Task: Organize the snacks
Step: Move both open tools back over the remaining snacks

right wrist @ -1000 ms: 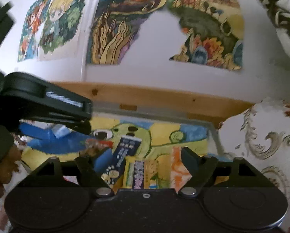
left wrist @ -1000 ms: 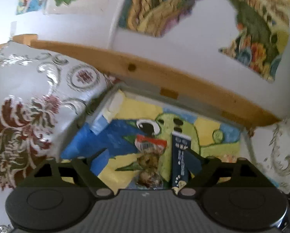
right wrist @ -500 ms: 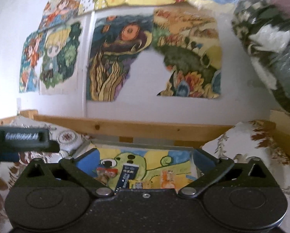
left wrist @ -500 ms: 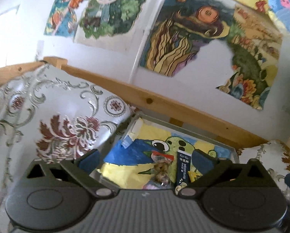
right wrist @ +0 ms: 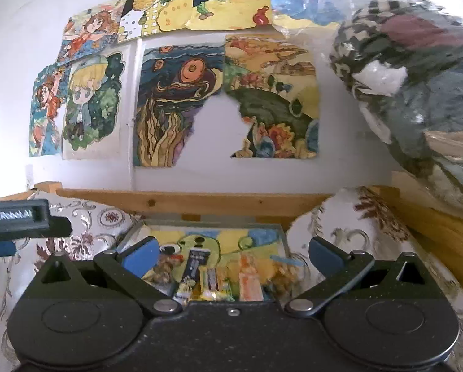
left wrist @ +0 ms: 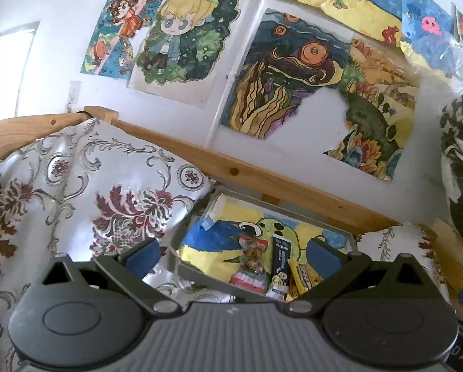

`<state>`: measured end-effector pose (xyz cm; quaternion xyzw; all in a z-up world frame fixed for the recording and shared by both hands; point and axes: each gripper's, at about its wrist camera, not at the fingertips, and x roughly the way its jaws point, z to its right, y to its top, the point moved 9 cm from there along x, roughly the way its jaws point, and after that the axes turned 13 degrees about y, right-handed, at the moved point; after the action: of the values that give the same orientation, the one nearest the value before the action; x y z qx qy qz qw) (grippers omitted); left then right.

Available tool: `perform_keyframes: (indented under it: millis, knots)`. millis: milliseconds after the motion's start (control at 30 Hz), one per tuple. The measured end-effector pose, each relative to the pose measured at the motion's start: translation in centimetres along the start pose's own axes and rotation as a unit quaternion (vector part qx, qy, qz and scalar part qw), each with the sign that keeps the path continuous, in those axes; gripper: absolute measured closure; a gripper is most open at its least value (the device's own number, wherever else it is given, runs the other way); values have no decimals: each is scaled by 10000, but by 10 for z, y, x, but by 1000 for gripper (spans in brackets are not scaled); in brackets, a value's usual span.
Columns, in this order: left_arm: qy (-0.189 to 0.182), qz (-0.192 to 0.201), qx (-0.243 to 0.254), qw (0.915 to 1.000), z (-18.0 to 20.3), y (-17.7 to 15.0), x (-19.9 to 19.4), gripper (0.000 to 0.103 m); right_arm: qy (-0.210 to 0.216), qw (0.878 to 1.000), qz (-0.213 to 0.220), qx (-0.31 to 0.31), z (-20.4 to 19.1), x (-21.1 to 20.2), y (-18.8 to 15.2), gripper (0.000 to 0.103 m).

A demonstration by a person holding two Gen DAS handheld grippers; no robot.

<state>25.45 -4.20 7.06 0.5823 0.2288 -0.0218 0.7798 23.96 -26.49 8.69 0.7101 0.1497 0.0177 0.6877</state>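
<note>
- Left gripper: jaws spread wide, nothing between them, held up in the air and back from the tray.
- Right gripper: jaws also spread wide and empty, aimed at the same tray; left gripper's black body seen at the left edge of the right wrist view.
- Grey tray lined with a yellow, blue and green cartoon drawing, sitting between two floral cushions, below a wooden rail.
- Snacks lined up along the tray's near side, well clear of both grippers.
- Clear packet with red top holding brown pieces, leftmost in the row.
- Dark blue stick packet just right of it, lying lengthwise, white end nearest the camera.
- Yellow packet next, partly hidden by the left gripper's right finger.
- Orange packet further right, blurred.
- Brownish clear packet at the right end, blurred, contents unclear.
- Red and white packet at the tray's front edge, below the clear one.
- Floral cushion left of tray, second floral cushion right of it.
- Painted pictures taped on the white wall above.
- Bagged bundle of fabric at upper right.
</note>
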Motion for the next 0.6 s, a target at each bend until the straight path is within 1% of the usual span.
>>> perform_keyframes:
  millis: [300, 500, 600]
  knots:
    - [102, 20, 95, 9999, -27, -22, -25, 0, -181, 9998, -102, 10, -6, -33, -25, 1]
    - [255, -1, 206, 9995, -45, -39, -35, 0, -119, 9996, -252, -94, -15, -47, -39, 1]
    - [306, -138, 222, 9992, -53, -52, -39, 0, -70, 9990, -421, -145, -20, -55, -51, 1]
